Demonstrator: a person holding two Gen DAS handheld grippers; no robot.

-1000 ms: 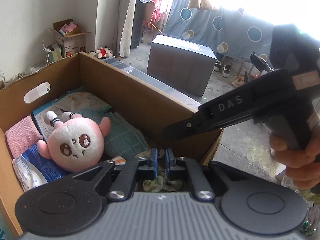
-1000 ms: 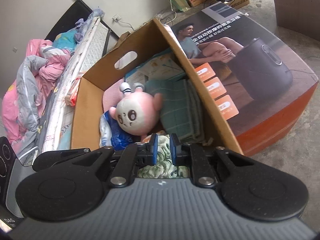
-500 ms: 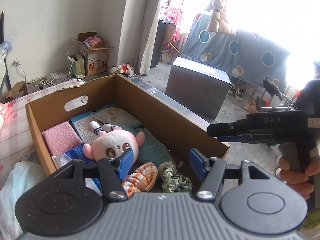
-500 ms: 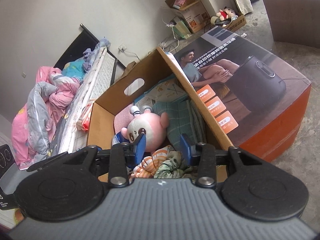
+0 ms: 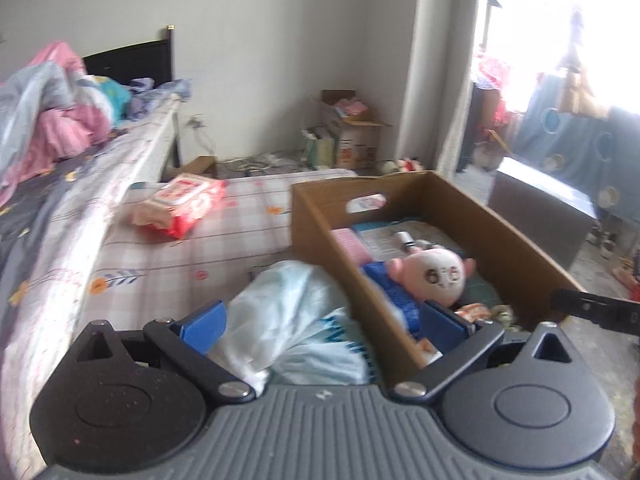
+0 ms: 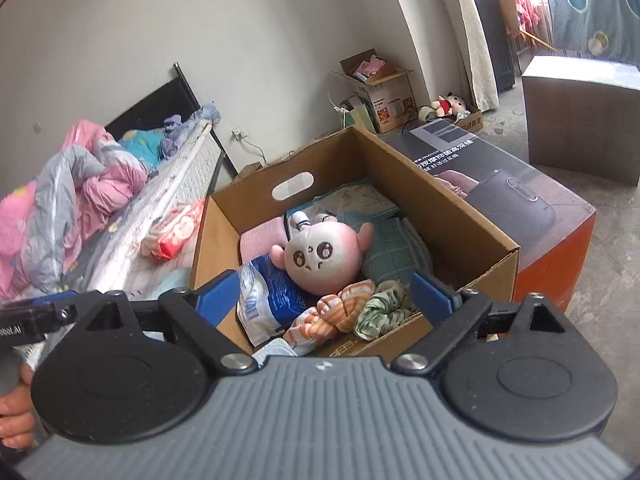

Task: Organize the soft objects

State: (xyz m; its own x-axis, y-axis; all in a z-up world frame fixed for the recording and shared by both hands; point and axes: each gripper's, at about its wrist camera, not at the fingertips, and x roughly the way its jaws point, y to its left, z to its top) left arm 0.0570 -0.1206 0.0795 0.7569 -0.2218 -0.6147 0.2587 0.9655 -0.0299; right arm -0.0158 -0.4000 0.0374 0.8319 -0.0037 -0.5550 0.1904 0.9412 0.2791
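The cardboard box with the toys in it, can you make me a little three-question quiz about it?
1. True or false: the pink plush doll lies inside the cardboard box.
2. Which item sits outside the box, on the bed? A) the green scrunchie B) the red-and-white tissue pack C) the orange striped cloth
3. Fill in: both the left gripper and the right gripper have their jaws ____.

Key: 1 true; 2 B; 3 open.
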